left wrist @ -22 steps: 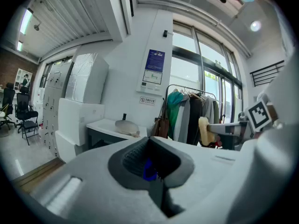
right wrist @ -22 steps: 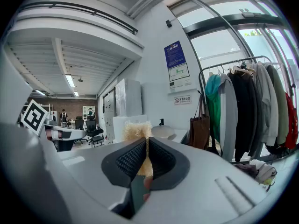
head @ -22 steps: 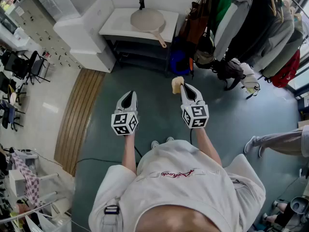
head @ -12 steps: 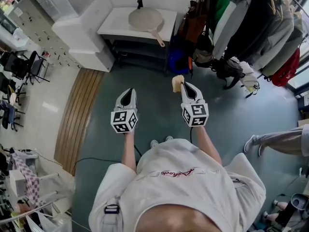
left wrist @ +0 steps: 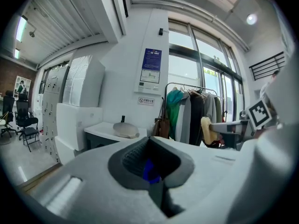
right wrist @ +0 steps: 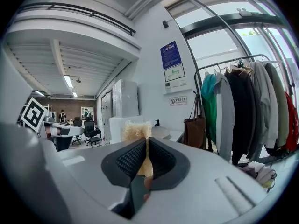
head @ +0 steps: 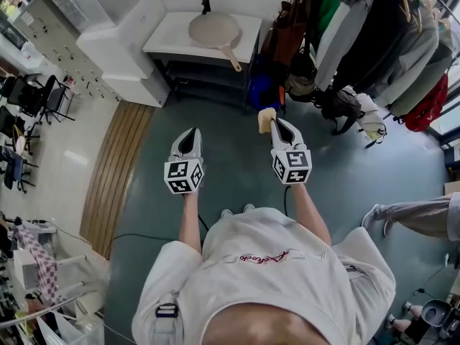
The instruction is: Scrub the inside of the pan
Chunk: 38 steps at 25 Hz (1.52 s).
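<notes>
A beige pan (head: 214, 29) lies on a white table (head: 172, 43) against the far wall, its handle pointing toward me and to the right. A black bottle (head: 207, 5) stands behind it. My right gripper (head: 275, 123) is shut on a yellow sponge (head: 266, 116), held out over the floor well short of the table. The sponge (right wrist: 136, 131) sticks out past the jaws in the right gripper view. My left gripper (head: 189, 137) is level with it to the left, jaws together with nothing in them. In the left gripper view the pan (left wrist: 125, 130) lies far ahead.
A clothes rack (head: 374, 42) full of coats, with bags (head: 291, 38) hanging from it, stands right of the table. White cabinets (head: 122, 45) stand to its left, and a blue bin (head: 260, 92) sits beside the table. Another person's leg (head: 410, 214) is at the right.
Both grippers have shifted slightly forward toward the table, the right one still carrying the sponge. The pan has not moved.
</notes>
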{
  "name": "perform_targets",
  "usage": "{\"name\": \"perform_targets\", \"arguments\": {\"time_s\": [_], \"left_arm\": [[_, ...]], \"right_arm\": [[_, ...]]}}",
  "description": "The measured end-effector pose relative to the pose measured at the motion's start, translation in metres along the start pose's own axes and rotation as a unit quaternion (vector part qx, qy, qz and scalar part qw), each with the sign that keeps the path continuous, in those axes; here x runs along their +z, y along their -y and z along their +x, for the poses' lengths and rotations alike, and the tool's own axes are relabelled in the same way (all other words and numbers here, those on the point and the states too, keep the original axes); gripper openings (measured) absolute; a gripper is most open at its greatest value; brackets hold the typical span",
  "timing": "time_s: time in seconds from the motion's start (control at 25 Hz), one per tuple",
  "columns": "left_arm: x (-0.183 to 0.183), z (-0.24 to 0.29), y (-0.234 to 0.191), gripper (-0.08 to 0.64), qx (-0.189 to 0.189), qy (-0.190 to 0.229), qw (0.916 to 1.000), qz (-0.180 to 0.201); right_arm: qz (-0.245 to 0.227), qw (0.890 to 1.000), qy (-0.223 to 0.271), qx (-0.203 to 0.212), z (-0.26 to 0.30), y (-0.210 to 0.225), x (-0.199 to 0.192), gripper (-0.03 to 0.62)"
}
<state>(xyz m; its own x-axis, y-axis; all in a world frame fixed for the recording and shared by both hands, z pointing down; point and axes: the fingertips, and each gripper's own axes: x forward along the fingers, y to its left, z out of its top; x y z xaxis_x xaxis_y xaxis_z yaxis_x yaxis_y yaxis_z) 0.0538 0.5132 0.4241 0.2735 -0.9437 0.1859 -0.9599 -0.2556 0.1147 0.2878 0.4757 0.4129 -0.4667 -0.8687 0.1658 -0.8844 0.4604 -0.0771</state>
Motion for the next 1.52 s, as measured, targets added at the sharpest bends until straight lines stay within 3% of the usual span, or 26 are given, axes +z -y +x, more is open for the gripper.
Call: {"name": "perform_targets", "arguments": {"time_s": [0.84, 1.16, 1.52], "left_arm": [[-0.017, 0.026, 0.004, 0.000, 0.013, -0.010, 0.9998, 0.012], [-0.023, 0.055, -0.021, 0.000, 0.014, -0.009, 0.9999, -0.001], [-0.012, 0.123, -0.061, 0.000, 0.005, -0.008, 0.9999, -0.010]], "right_arm": [[-0.013, 1.000, -0.010, 0.027, 0.027, 0.016, -0.010, 0.026], [-0.023, 0.999, -0.011, 0.031, 0.066, 0.013, -0.008, 0.026], [-0.026, 0.999, -0.013, 0.022, 0.140, 0.027, 0.003, 0.026]]}}
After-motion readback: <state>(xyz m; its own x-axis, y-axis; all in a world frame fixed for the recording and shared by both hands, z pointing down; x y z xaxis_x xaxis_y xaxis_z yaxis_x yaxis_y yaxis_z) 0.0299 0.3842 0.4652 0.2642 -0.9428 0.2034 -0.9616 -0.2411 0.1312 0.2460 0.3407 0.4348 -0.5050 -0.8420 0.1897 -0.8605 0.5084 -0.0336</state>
